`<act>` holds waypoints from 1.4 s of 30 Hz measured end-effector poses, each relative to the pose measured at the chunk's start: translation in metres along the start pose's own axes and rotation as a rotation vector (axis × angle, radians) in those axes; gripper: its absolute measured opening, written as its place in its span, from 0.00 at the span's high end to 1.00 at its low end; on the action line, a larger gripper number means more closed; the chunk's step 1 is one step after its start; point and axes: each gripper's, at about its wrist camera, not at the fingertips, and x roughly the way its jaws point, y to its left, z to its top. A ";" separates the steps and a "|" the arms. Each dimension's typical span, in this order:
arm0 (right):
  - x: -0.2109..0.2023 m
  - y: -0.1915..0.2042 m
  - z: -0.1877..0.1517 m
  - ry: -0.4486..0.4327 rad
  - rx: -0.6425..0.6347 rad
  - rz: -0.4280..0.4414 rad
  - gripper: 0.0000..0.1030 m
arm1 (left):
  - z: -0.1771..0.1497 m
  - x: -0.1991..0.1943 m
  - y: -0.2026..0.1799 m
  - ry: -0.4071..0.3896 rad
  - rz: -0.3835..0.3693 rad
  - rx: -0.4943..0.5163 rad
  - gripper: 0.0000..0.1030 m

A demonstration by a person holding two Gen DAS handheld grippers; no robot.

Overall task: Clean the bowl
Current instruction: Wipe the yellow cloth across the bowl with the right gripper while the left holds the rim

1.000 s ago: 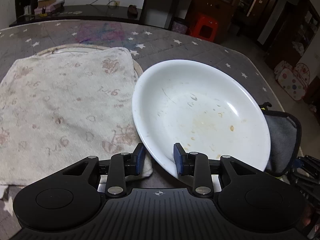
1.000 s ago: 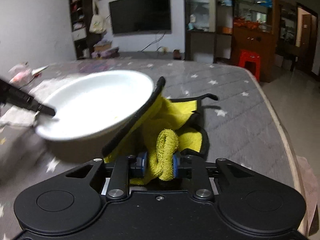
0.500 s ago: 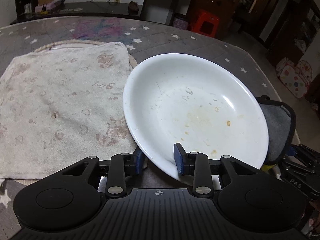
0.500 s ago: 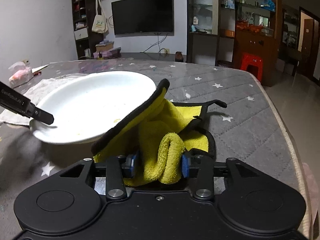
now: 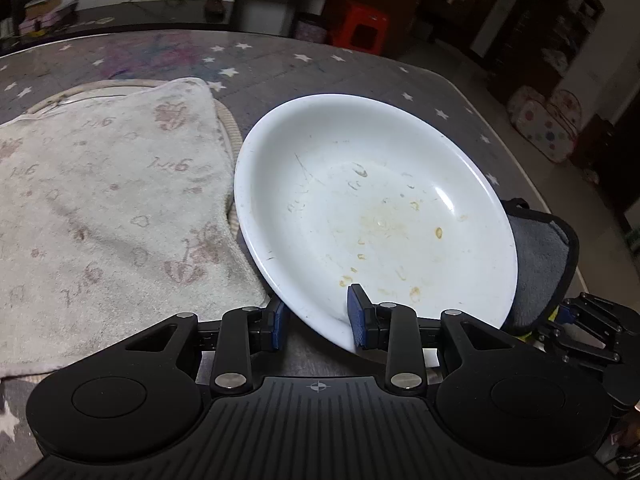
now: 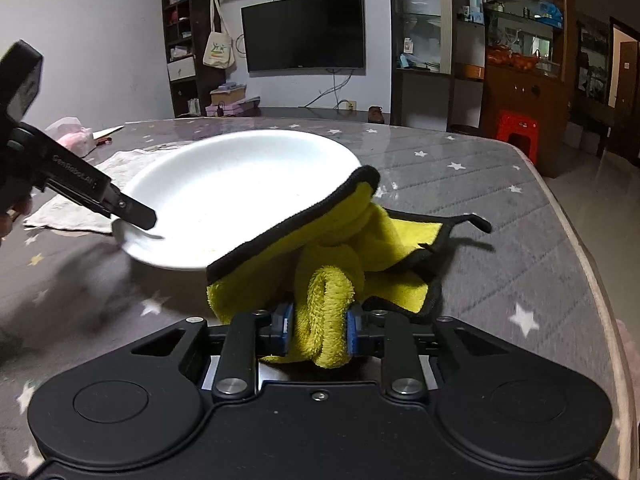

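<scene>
**Two grippers at work on one soiled bowl**

Starting at the far left of the left wrist view, a pale printed towel (image 5: 108,208) is lying flat on the grey star-patterned table cover (image 5: 280,56), out beyond the left jaw. The left gripper (image 5: 316,316) is clamping the near rim of the white bowl (image 5: 372,208), one blue pad under the rim and the other inside it, so the bowl is being held tilted off the table. This view is looking straight into the bowl and showing yellowish food specks and smears across its bottom, which the other camera is not showing clearly. Past the right jaw, the cloth's grey side is peeking out from behind the bowl's right edge.

From the right wrist view, the left gripper (image 6: 136,216) is reaching in from the left and pinching the bowl (image 6: 240,196) at its rim. The right gripper (image 6: 318,328) is closing its jaws on a fold of the yellow cloth (image 6: 328,300), the pads pressing it from both sides. Ahead of these jaws, the cloth's black-edged flap is lying against the bowl's near rim. Only this view is showing the cloth's yellow face.
</scene>
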 end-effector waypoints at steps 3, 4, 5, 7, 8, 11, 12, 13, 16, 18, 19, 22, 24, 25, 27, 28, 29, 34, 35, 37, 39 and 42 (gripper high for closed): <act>-0.008 0.004 -0.004 0.002 -0.011 0.000 0.74 | -0.001 0.003 -0.007 0.012 -0.007 0.059 0.68; -0.009 0.006 -0.004 0.002 -0.015 0.000 0.74 | 0.000 0.004 -0.009 0.015 -0.001 0.075 0.68; -0.012 0.008 -0.006 0.002 -0.027 0.001 0.74 | 0.000 0.006 -0.010 0.017 0.006 0.090 0.67; -0.012 0.010 -0.006 0.000 -0.035 0.002 0.74 | 0.002 0.009 -0.013 0.022 0.019 0.118 0.66; -0.012 0.011 -0.006 -0.004 -0.040 0.003 0.74 | 0.003 0.011 -0.015 0.024 0.026 0.130 0.65; -0.007 0.011 -0.005 -0.010 -0.040 0.007 0.75 | 0.008 0.016 -0.018 0.034 0.047 0.165 0.64; -0.004 0.011 -0.004 -0.010 -0.035 0.010 0.75 | 0.009 0.018 -0.018 0.037 0.053 0.176 0.63; -0.002 0.010 -0.003 -0.011 -0.037 0.010 0.75 | 0.010 0.018 -0.019 0.039 0.056 0.184 0.63; 0.005 0.007 0.001 -0.012 -0.047 0.005 0.75 | 0.011 0.019 -0.018 0.043 0.056 0.193 0.63; 0.011 0.003 0.006 -0.013 -0.055 -0.003 0.75 | 0.011 0.019 -0.019 0.044 0.057 0.195 0.63; 0.014 0.001 0.007 -0.013 -0.056 -0.006 0.75 | 0.011 0.019 -0.019 0.045 0.058 0.197 0.63; 0.019 -0.005 0.010 -0.011 -0.060 -0.007 0.75 | 0.011 0.019 -0.020 0.047 0.060 0.204 0.63; 0.024 -0.010 0.015 -0.011 -0.068 -0.015 0.75 | 0.011 0.018 -0.021 0.048 0.064 0.208 0.63; 0.026 -0.013 0.017 -0.009 -0.074 -0.018 0.75 | 0.011 0.018 -0.021 0.049 0.065 0.209 0.63; 0.032 -0.017 0.021 -0.008 -0.085 -0.026 0.75 | 0.011 0.018 -0.022 0.049 0.066 0.210 0.62; 0.034 -0.019 0.022 -0.007 -0.086 -0.027 0.75 | 0.011 0.018 -0.022 0.048 0.066 0.210 0.62; 0.036 -0.020 0.023 -0.005 -0.087 -0.027 0.75 | 0.011 0.018 -0.023 0.049 0.068 0.212 0.62; 0.049 -0.038 0.033 -0.007 -0.101 -0.052 0.75 | 0.011 0.019 -0.023 0.053 0.076 0.221 0.62; 0.049 -0.038 0.033 -0.006 -0.101 -0.053 0.75 | 0.011 0.019 -0.023 0.050 0.076 0.223 0.63; 0.050 -0.040 0.033 -0.005 -0.094 -0.046 0.76 | 0.011 0.020 -0.024 0.041 0.080 0.235 0.63; 0.046 -0.036 0.030 -0.004 -0.096 -0.041 0.76 | 0.012 0.022 -0.026 0.033 0.088 0.251 0.63; 0.039 -0.030 0.023 -0.004 -0.099 -0.045 0.76 | 0.014 0.025 -0.027 0.021 0.088 0.268 0.63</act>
